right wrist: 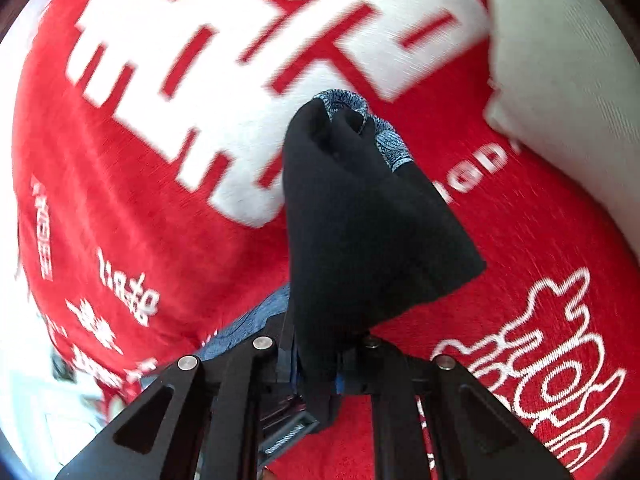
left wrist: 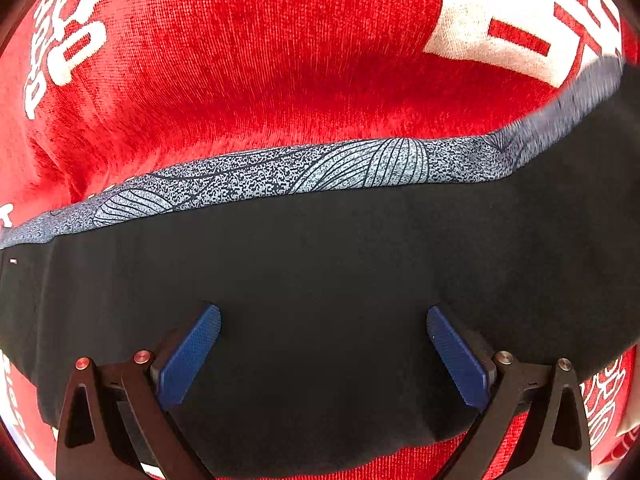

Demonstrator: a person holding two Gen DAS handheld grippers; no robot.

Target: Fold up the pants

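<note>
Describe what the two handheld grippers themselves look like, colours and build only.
The left gripper has black linkage arms with triangular cut-outs, round silver pivot pins with a reddish tint, and two fingers faced with blue ribbed pads. The right gripper has the same black arms, triangular cut-outs and silver pins; only a sliver of blue shows at its fingers. No cables or sleeves are visible.

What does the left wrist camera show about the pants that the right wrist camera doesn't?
Only the left view shows the black pants spread flat with their gray patterned band running across, under the open left claw. Only the right view shows a bunched end of them pinched in the shut right claw, plus a white cloth at upper right. Both show the red blanket with white print underneath.
</note>
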